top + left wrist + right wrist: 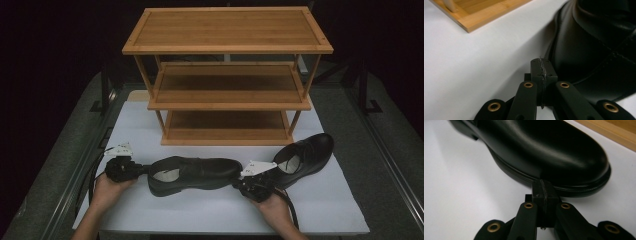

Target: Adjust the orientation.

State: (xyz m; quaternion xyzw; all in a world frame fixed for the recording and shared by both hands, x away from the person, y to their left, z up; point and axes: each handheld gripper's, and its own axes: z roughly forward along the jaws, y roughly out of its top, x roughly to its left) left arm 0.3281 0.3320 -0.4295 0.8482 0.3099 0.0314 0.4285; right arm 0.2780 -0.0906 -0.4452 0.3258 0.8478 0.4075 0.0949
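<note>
A black leather shoe (195, 172) lies lengthwise on the white mat (200, 212), heel to the left and toe to the right. My left gripper (145, 170) is shut, its tips against the heel. In the left gripper view the shoe's heel (584, 50) stands just beyond the left gripper (541, 67), whose jaws are pressed together. My right gripper (238, 182) is shut too and touches the toe. In the right gripper view the right gripper (544, 188) meets the sole edge under the glossy toe (544, 150). A second black shoe (307, 152) lies behind my right hand, toe pointing to the far right.
A three-shelf bamboo rack (227, 50) stands at the back of the mat, all shelves bare. Its bottom shelf edge (481, 12) shows in the left gripper view, and the rack's edge (611, 130) in the right gripper view. Dark padded table borders flank the mat.
</note>
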